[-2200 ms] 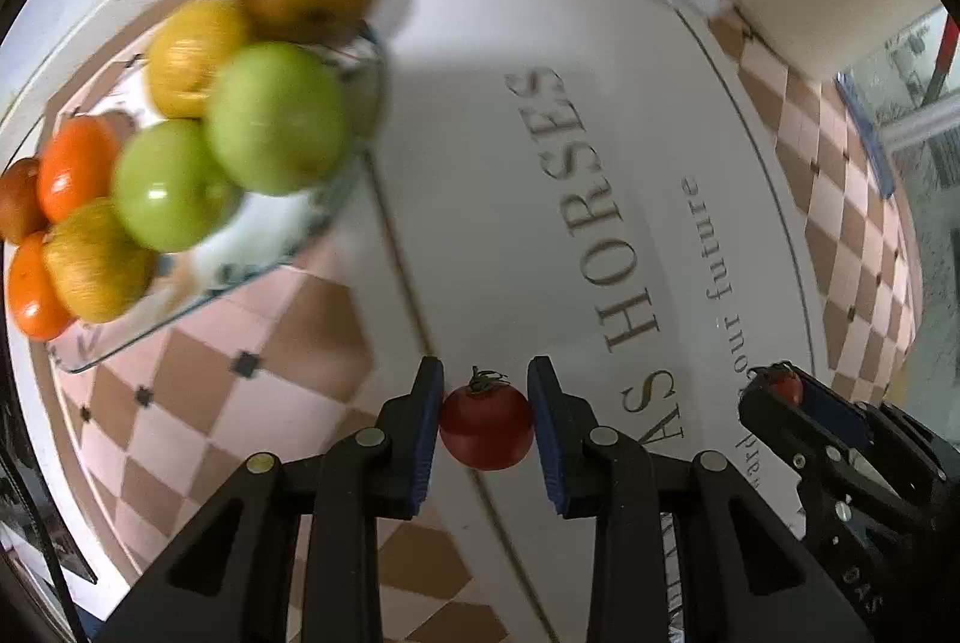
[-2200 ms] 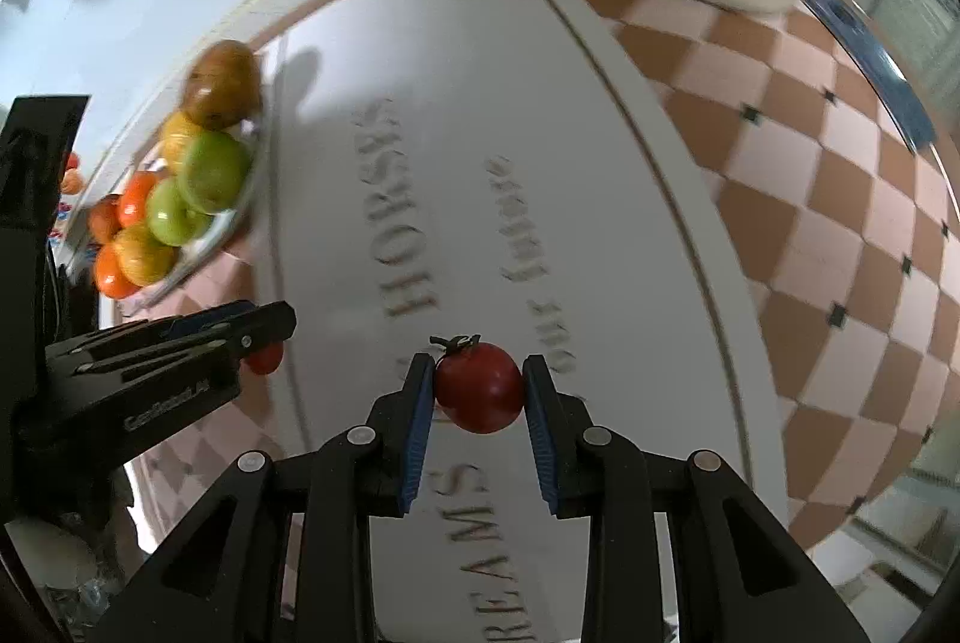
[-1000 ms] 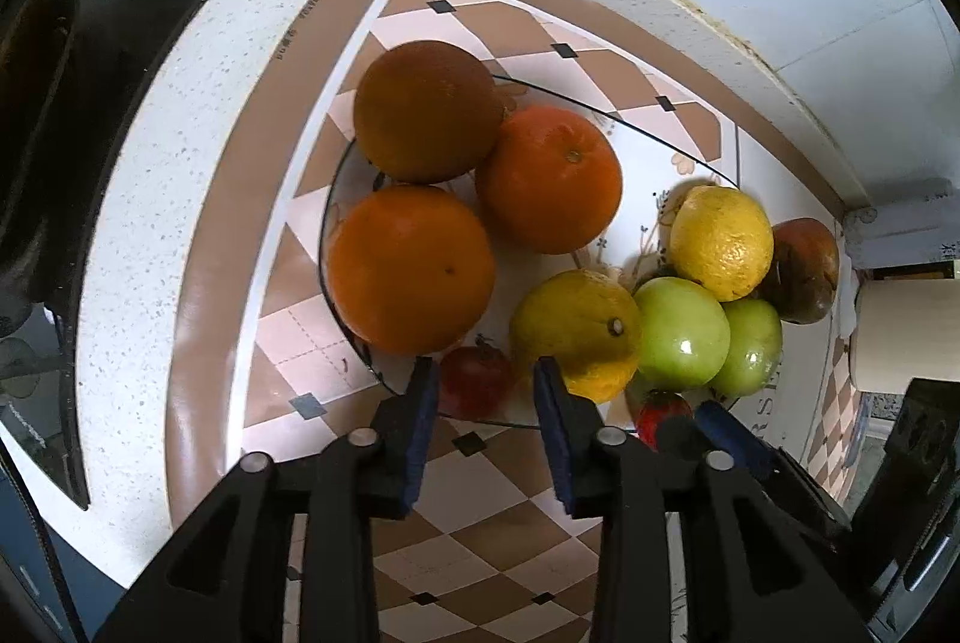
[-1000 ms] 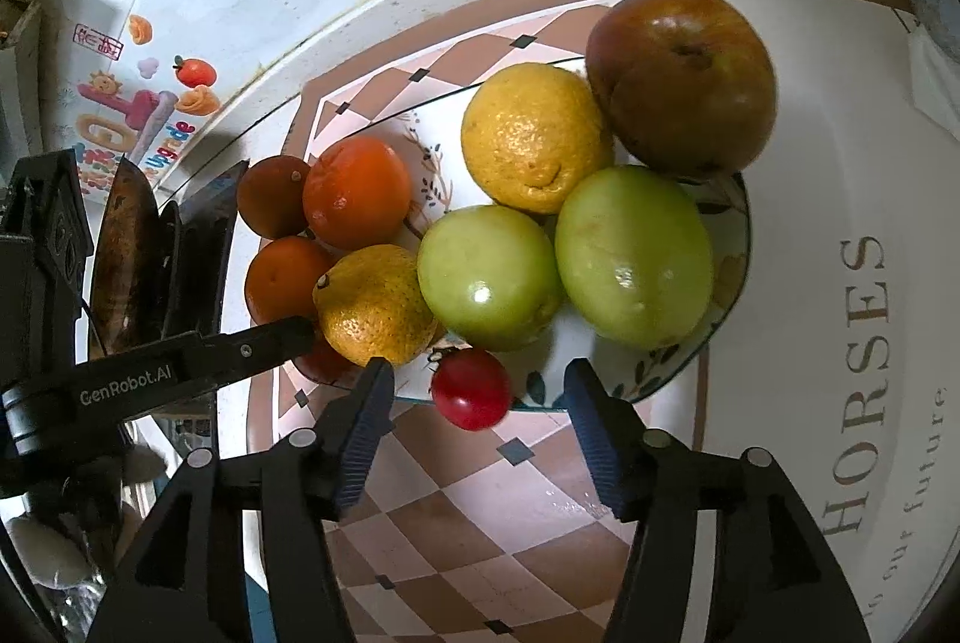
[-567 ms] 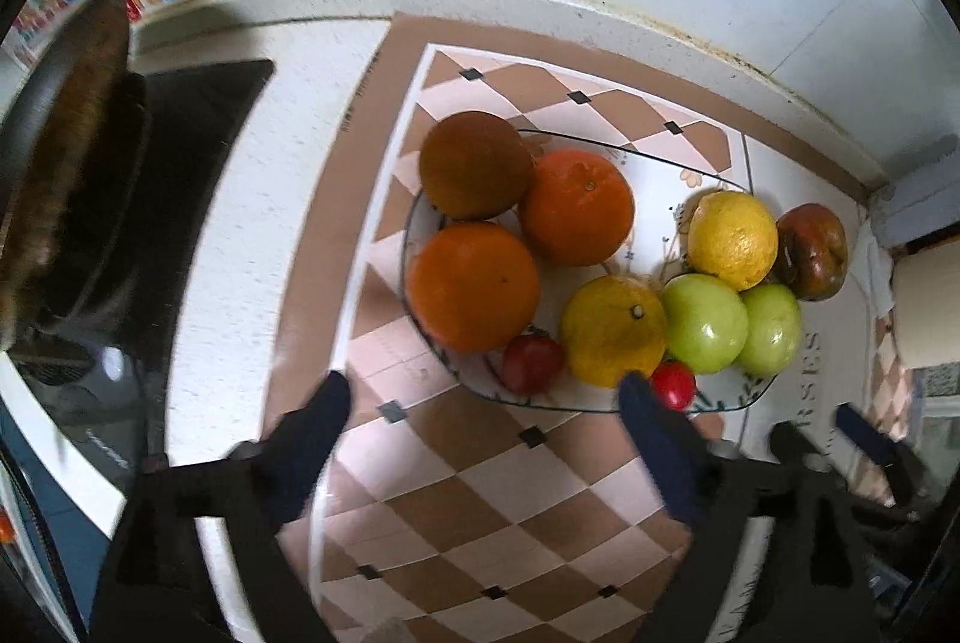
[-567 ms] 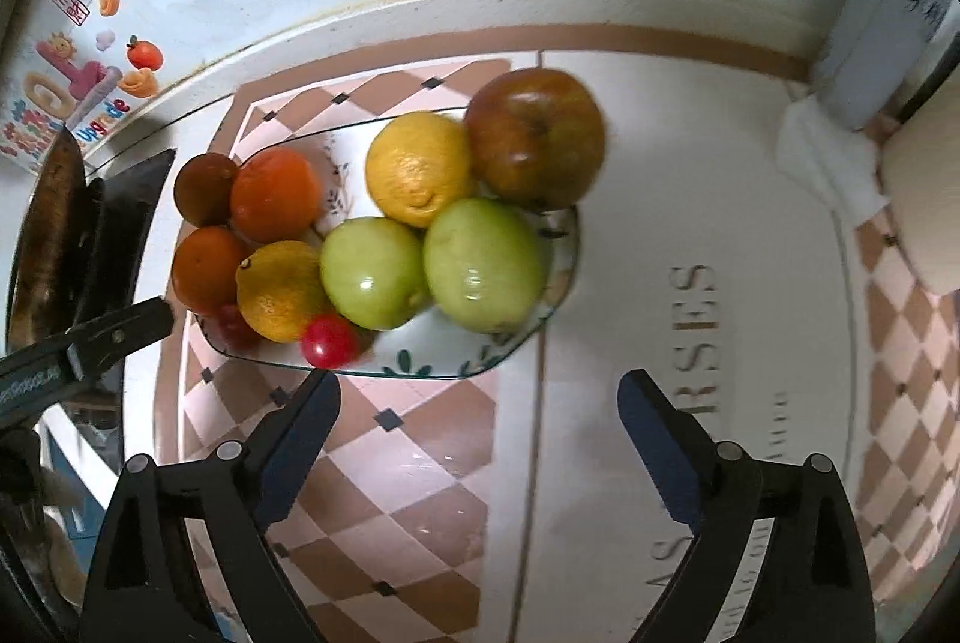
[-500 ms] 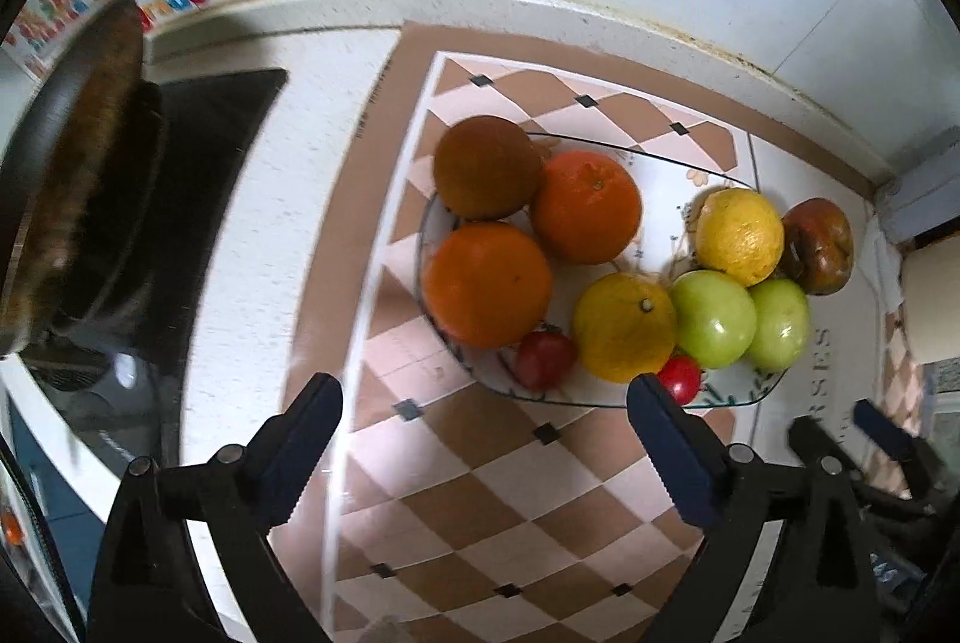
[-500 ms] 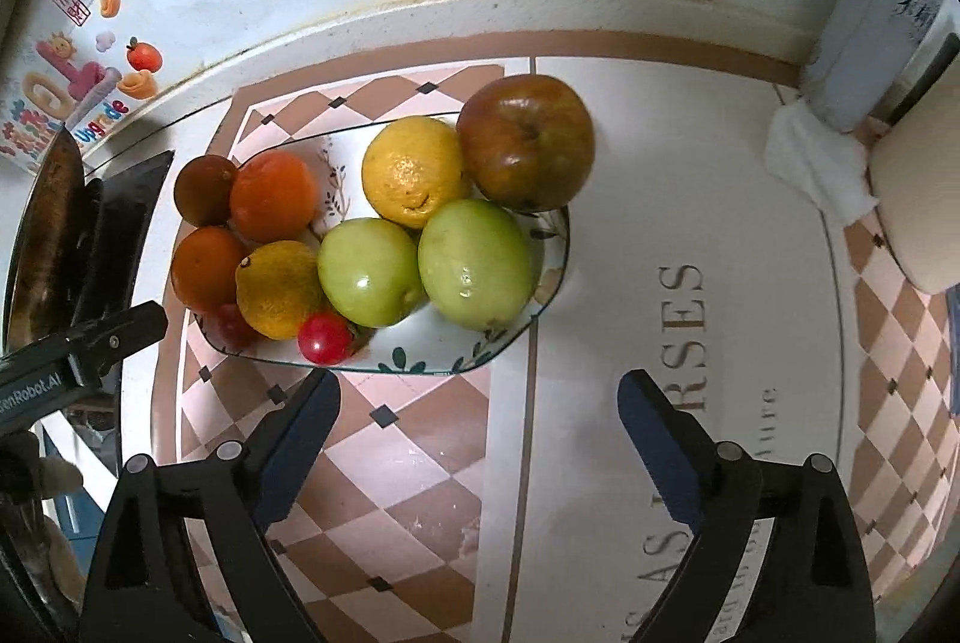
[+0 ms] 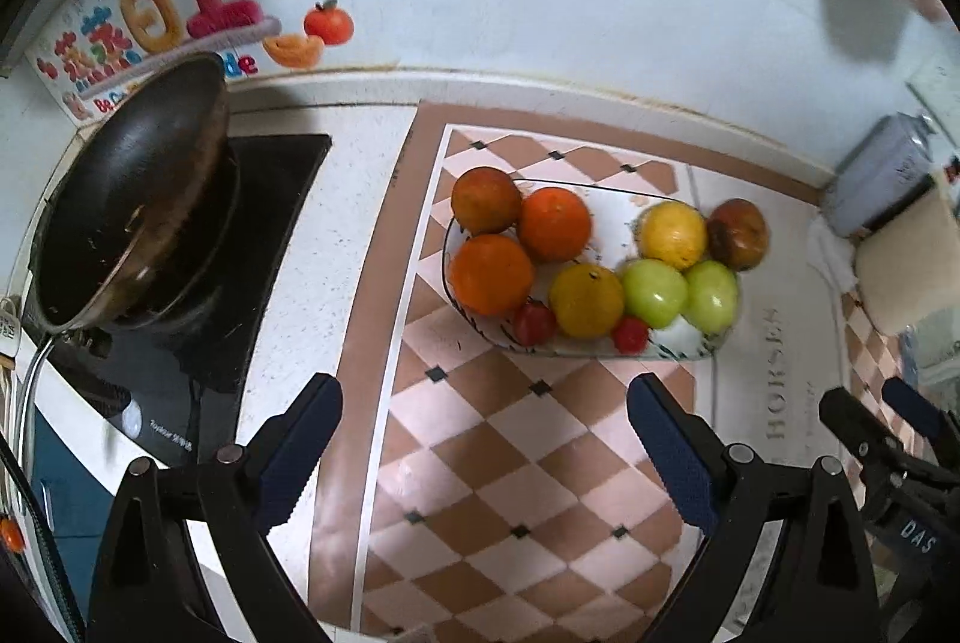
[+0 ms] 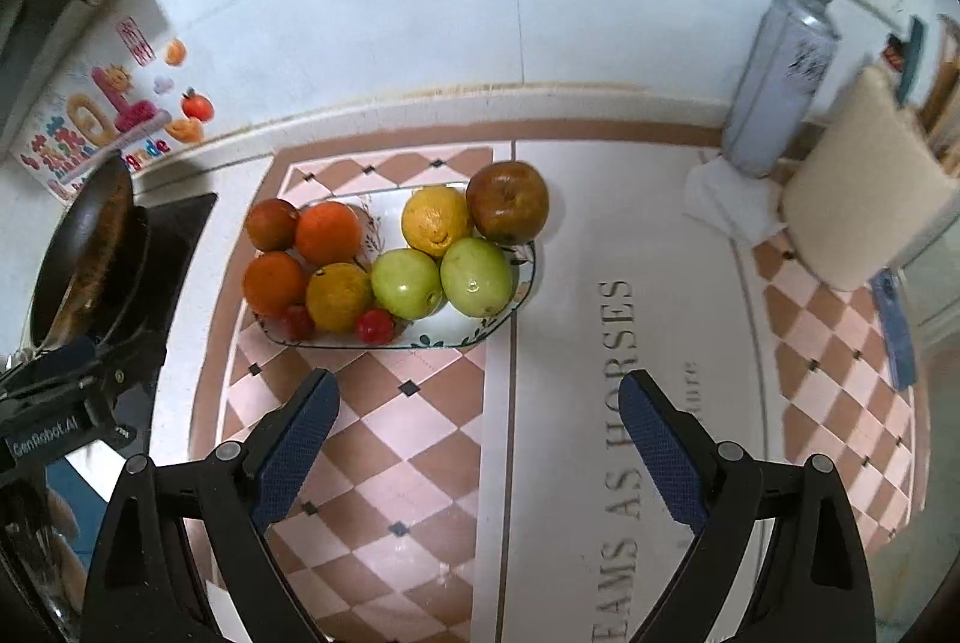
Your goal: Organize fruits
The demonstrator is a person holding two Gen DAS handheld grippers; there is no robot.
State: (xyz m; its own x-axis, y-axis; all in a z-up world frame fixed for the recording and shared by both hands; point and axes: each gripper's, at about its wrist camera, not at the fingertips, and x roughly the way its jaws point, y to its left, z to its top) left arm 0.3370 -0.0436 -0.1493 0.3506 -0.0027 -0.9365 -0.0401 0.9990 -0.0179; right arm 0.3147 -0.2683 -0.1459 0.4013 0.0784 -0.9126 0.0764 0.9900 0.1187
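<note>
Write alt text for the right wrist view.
A patterned dish piled with oranges, lemons, green apples and two small tomatoes sits on a checkered mat. The right tongs hang open and empty above it; a dark pan stands at left.

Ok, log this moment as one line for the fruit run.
left gripper: open, empty | right gripper: open, empty | both cherry tomatoes: on fruit plate, front edge | next: none visible

2 tomatoes (image 9: 534,323) now on plate (image 9: 690,343) | both tools emptied, spread wide
</note>
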